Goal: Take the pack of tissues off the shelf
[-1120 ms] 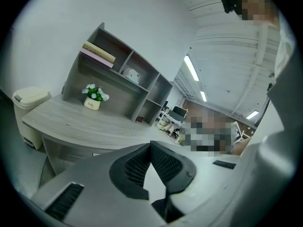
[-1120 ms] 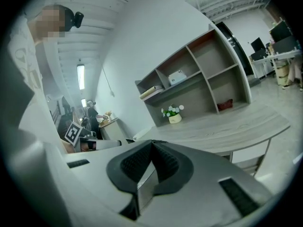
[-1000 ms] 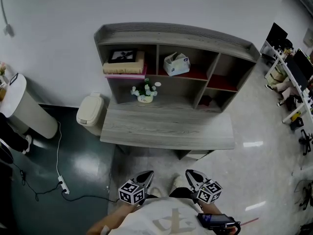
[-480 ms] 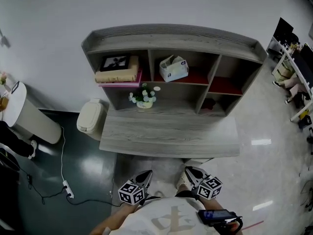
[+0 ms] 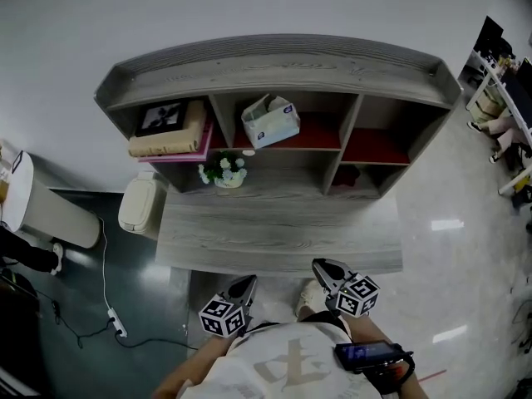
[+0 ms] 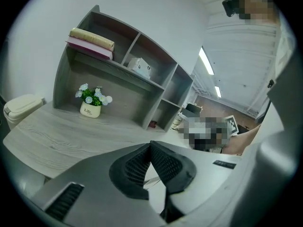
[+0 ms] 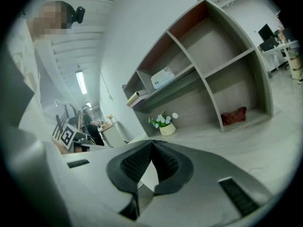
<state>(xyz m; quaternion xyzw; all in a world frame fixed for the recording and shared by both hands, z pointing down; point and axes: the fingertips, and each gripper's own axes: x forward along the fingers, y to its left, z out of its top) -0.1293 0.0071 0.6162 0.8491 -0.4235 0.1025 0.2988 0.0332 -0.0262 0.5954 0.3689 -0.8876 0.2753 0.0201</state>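
Observation:
A white pack of tissues (image 5: 270, 120) lies tilted in the upper middle compartment of the grey wooden shelf unit (image 5: 283, 61); it also shows in the left gripper view, pack (image 6: 140, 67), and the right gripper view, pack (image 7: 162, 77). My left gripper (image 5: 244, 287) is held low, close to my body, below the desk's near edge, with its jaws shut and nothing between them. My right gripper (image 5: 326, 268) is held beside it, jaws likewise shut and empty. Both are far from the pack.
The grey desk top (image 5: 283, 235) lies in front of the shelf. A flower pot (image 5: 219, 173) stands under the left compartment, which holds a picture frame on a stack of books (image 5: 169, 133). A red item (image 5: 349, 174) sits at lower right. A bin (image 5: 138, 206) stands left.
The view has moved closer to the desk and shelf, which now appear larger. Both grippers have risen slightly toward the desk edge, still shut.

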